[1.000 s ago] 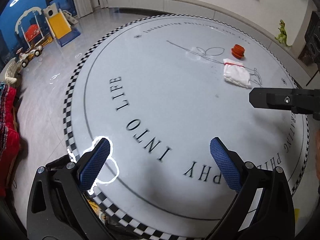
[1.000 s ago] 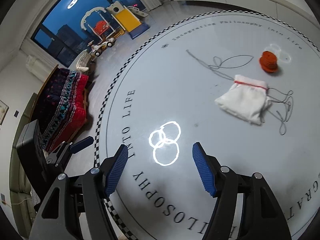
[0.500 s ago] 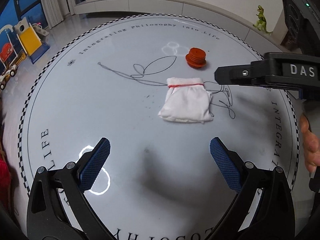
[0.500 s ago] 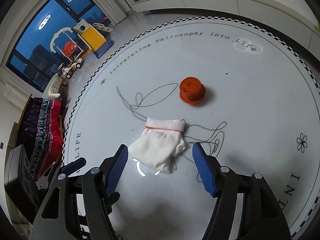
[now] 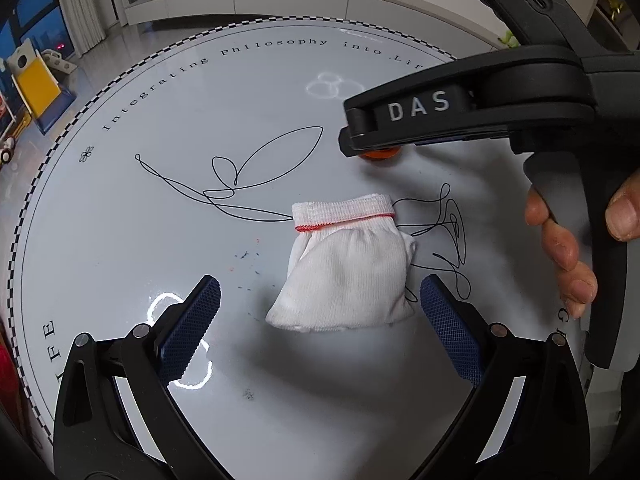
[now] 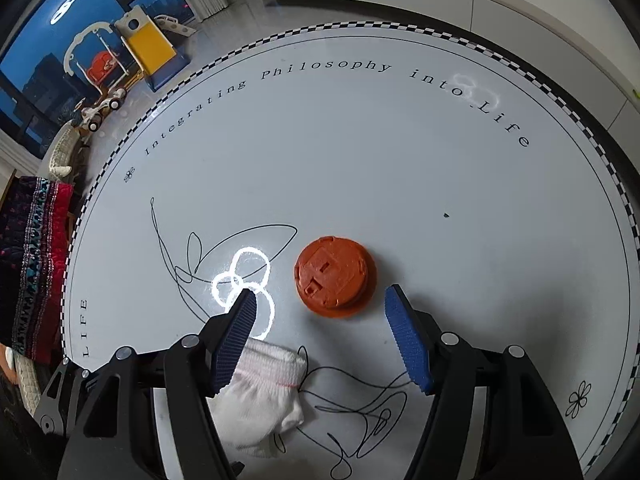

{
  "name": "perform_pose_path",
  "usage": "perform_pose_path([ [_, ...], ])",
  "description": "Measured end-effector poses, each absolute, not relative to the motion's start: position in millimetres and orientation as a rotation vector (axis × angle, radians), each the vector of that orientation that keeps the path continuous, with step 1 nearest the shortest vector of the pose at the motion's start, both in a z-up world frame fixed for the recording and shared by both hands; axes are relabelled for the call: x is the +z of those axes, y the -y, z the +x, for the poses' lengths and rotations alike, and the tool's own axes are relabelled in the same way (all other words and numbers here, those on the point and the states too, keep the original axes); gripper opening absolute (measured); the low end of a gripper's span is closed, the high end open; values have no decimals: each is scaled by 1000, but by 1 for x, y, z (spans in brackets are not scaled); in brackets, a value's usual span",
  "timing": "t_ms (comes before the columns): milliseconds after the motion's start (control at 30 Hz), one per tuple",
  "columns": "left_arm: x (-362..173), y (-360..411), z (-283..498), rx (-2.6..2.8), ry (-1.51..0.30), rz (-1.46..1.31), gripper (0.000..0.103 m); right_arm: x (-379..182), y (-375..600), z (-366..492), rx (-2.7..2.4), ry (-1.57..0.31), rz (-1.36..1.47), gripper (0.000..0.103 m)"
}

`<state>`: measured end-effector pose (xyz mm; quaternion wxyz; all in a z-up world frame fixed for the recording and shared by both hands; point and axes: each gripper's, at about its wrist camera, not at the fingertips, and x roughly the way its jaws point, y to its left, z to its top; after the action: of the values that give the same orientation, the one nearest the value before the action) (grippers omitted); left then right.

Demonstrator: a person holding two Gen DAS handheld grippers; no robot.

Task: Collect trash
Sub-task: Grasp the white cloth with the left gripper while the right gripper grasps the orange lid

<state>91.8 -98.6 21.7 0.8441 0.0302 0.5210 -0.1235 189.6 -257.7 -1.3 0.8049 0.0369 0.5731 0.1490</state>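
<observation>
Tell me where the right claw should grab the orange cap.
Across its rim, from straight above. The orange cap lies flat on the table, round and low, already between the open right claw pads, with bare table either side.

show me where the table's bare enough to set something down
Bare: the wide stretch of the round table beyond the orange lid, up to the printed lettering. Crowded: around the white cloth, hemmed by black thread on both sides.

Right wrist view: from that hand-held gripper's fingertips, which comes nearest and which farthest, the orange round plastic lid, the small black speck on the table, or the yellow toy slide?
1. Orange round plastic lid, just ahead between the fingers.
2. Small black speck, farther, to the right.
3. Yellow toy slide, off the table, far left.
</observation>
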Motion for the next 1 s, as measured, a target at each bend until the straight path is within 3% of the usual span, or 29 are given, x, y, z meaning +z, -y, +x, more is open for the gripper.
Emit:
perform_pose_path([
  [133, 15, 103, 98, -265, -1112, 75, 97, -12, 251, 198, 317, -1251, 46, 64],
  [200, 13, 104, 100, -266, -1111, 68, 97, -11, 251, 198, 304, -1231, 27, 46],
  [567, -9, 129, 103, -276, -1131, 127, 96, -6, 281, 193, 275, -1211, 125, 46],
  [667, -7, 135, 97, -265, -1083, 158, 76, -5, 284, 189, 277, -1208, 139, 46],
  [733, -3, 135, 94, -260, -1070, 160, 48, -4, 284, 184, 278, -1210, 145, 46],
  [800, -1, 133, 90, -261, -1068, 151, 36, -3, 283, 177, 273, -1208, 149, 46],
  [1000, 3, 123, 68, -275, -1076, 111, 30, 10, 281, 157, 283, -1190, 151, 46],
])
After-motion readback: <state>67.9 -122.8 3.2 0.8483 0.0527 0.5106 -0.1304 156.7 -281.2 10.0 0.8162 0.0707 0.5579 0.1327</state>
